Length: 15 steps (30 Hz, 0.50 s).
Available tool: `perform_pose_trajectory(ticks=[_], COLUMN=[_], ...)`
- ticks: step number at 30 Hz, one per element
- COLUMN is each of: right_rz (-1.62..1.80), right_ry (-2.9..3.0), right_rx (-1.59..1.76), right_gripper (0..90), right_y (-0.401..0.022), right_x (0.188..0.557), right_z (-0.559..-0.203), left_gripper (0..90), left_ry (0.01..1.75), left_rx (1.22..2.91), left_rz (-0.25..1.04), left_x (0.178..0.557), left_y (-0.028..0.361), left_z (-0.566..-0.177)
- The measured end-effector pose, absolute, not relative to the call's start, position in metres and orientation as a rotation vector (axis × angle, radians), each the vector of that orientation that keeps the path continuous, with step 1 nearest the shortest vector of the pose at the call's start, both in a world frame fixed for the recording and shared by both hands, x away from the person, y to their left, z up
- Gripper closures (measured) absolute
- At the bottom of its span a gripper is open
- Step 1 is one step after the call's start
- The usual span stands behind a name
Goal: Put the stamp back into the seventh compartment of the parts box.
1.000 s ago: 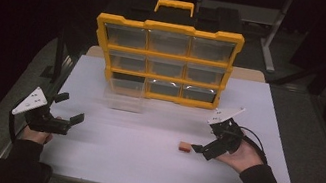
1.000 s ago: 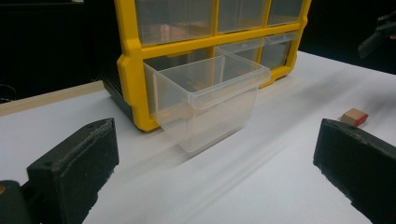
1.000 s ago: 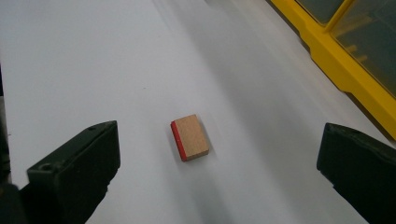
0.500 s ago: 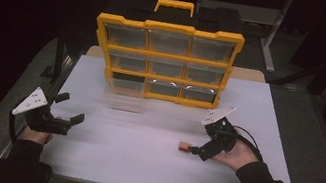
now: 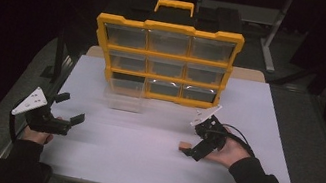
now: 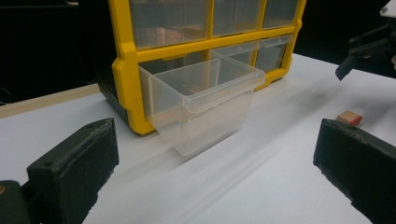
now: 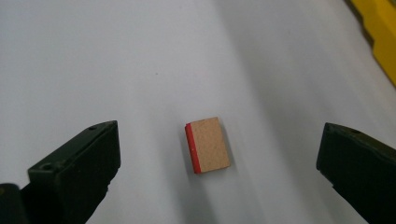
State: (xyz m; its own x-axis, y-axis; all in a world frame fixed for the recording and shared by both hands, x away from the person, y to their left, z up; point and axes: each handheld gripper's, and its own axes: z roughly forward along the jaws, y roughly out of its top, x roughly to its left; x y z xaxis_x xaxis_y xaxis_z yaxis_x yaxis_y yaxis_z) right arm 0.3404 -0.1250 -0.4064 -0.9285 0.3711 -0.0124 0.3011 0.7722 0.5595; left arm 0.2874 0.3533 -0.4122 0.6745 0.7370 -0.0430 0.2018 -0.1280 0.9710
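Observation:
A small wooden block (image 7: 208,144) with a red side lies flat on the white table; it also appears in the high view as a block (image 5: 184,146) and far right in the left gripper view (image 6: 350,117). My right gripper (image 5: 193,146) hovers right over it, jaws wide open with the block between them and untouched (image 7: 219,177). My left gripper (image 5: 69,108) rests open at the table's left, pointing at a clear plastic drawer (image 6: 205,105) pulled out of the yellow organizer (image 5: 165,60). The drawer (image 5: 123,97) looks empty.
The yellow organizer with its black handle stands upright at the table's back, holding several clear drawers. The white table (image 5: 138,163) has bare room between the two grippers. Dark floor and a desk leg (image 5: 273,35) lie beyond.
My right gripper has moved left and down until it stands over the wooden block. The left gripper has stayed where it was.

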Motion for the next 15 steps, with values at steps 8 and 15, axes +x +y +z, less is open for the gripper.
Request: perform_pose_trajectory(ticks=[8, 15], right_rz=[0.840, 0.810], right_ry=[2.867, 2.907], right_rx=[0.527, 0.484], right_gripper=[0.0, 5.9], right_y=[-0.121, -0.116], right_x=[0.345, 0.348], right_z=[-0.413, -0.419], left_gripper=[0.0, 0.0], left_ry=[0.770, 0.769], left_rx=[1.680, 1.681], left_rz=[0.549, 0.547], left_x=[0.288, 0.288], left_y=[0.353, 0.353], left_z=[-0.412, -0.413])
